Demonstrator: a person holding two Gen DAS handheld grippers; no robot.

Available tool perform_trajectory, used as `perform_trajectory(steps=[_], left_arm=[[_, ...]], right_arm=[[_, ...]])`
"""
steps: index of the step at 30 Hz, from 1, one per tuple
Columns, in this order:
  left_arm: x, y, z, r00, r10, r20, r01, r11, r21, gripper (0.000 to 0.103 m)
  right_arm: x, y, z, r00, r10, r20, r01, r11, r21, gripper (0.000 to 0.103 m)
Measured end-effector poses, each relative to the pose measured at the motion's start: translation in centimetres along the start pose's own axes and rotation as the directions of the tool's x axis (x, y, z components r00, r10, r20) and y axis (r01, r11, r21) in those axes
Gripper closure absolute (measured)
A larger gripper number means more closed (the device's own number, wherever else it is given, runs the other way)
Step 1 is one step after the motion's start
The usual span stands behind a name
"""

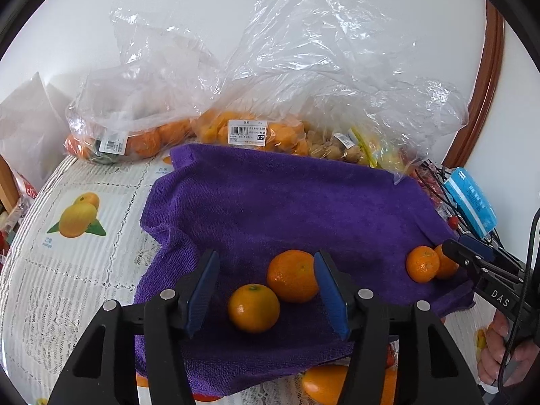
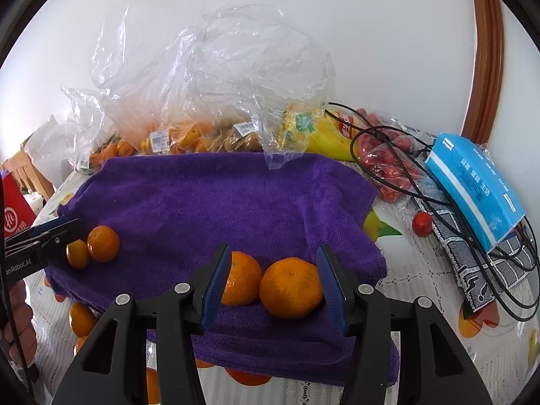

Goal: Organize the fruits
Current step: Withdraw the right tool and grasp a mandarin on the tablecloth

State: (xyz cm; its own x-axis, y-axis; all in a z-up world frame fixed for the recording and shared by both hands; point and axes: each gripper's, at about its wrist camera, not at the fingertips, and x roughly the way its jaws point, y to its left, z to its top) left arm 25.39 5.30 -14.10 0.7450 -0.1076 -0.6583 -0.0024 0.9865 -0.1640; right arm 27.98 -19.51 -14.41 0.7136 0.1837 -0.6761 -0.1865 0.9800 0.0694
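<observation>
A purple towel [image 1: 287,202] lies on the table and also shows in the right wrist view [image 2: 219,202]. Two pairs of mandarins rest on it. My left gripper [image 1: 266,290] is open around one pair: a near mandarin [image 1: 253,307] and a bigger one [image 1: 293,280] touching the right finger. My right gripper [image 2: 274,280] is open around the other pair: a left mandarin [image 2: 241,282] and a right one [image 2: 291,287]. That pair also shows in the left wrist view [image 1: 422,264]. The left pair shows in the right wrist view [image 2: 103,243].
Clear plastic bags of oranges [image 1: 141,135] and small fruit [image 1: 249,131] stand behind the towel. Bananas [image 2: 324,135], red packets [image 2: 388,165], a blue tissue pack [image 2: 472,185] and black cables [image 2: 438,202] lie right. The tablecloth [image 1: 67,253] has printed fruit.
</observation>
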Motion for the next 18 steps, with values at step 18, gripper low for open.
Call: perform_trajectory(steps=[18], left_arm=[[-1.6, 0.6, 0.4, 1.000, -0.005, 0.017, 0.005, 0.999, -0.039, 0.045]], right_arm=[[-3.9, 1.4, -1.6, 0.997, 0.083, 0.009, -0.083, 0.996, 0.046, 0.051]])
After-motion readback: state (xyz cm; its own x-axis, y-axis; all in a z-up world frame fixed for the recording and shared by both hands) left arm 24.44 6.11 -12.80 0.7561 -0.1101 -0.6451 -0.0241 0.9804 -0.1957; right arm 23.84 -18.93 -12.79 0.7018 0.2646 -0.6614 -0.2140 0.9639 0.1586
